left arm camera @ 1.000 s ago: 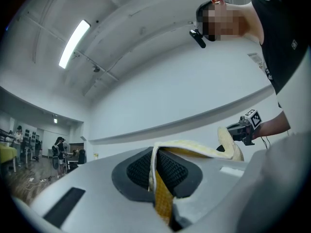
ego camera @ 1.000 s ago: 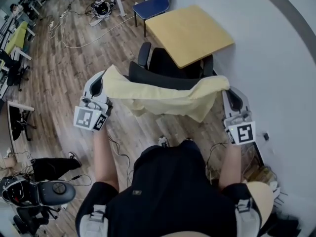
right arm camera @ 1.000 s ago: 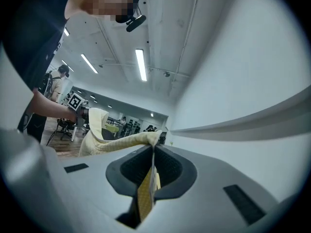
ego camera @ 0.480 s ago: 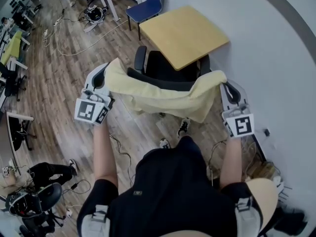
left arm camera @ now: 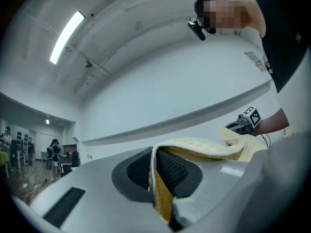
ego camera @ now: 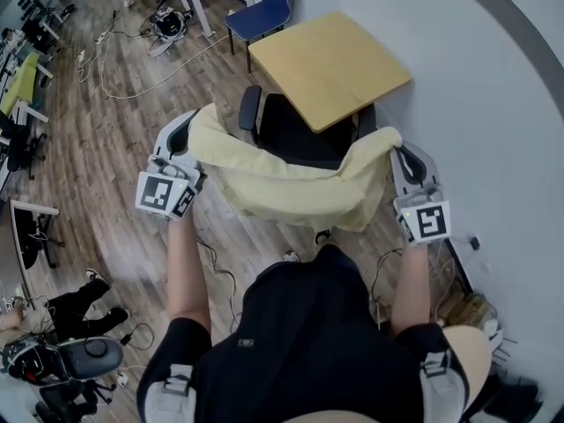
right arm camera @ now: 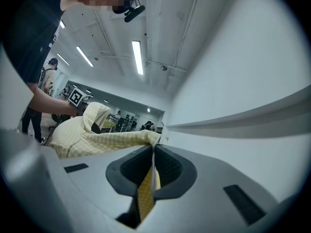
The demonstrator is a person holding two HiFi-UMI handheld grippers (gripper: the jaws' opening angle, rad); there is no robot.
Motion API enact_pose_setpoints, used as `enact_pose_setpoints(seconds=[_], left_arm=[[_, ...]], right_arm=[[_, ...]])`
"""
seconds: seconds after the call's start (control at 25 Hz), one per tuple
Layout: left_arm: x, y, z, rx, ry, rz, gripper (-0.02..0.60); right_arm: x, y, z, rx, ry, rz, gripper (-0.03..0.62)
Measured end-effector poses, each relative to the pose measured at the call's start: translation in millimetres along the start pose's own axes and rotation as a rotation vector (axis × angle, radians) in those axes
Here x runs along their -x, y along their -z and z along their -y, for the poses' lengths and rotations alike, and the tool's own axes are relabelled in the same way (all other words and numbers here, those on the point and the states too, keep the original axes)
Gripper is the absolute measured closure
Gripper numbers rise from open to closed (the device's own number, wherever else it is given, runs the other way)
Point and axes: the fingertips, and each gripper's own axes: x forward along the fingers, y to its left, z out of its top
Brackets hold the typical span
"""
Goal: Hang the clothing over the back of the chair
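In the head view, the left tongs point(ego camera: 189, 132) at middle left and the right tongs point(ego camera: 401, 152) at middle right were each clamped shut on a top corner of the yellow garment point(ego camera: 291, 188). It sagged between them at centre frame, hiding the back of the black chair point(ego camera: 295, 135); whether it touched the chair was unclear. It looked light, soft and floppy, so corner holds suited it for keeping it spread. The bench point(ego camera: 330, 60) stood beyond, at the upper centre.

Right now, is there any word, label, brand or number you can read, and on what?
No readable text anywhere.
Marker cube on the left gripper: square pattern, no letters.
Marker cube on the right gripper: the same.
Wall sticker: too small to read.
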Motion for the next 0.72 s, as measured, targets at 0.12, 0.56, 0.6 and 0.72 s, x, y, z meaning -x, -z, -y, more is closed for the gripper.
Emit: enact_pose_setpoints(seconds=[0.12,0.56,0.6,0.72], left_arm=[[-8,5,-8,0.004,0.000,-0.007,0.574],[-17,21,4,-0.015,0.004,-0.066,0.574],[-16,23,2,-0.011,0.005,-0.072,0.574],[-25,41,-7,-0.005,0.009,-0.107,0.574]], right_arm=[[-13,-1,4,0.003,-0.006,0.016,0.586],[-7,18,7,-0.034,-0.015,-0.050,0.586],[-9,18,6,-0.039,-0.016,-0.056,0.586],[-24,30,6,-0.066,-0.024,-0.074,0.585]])
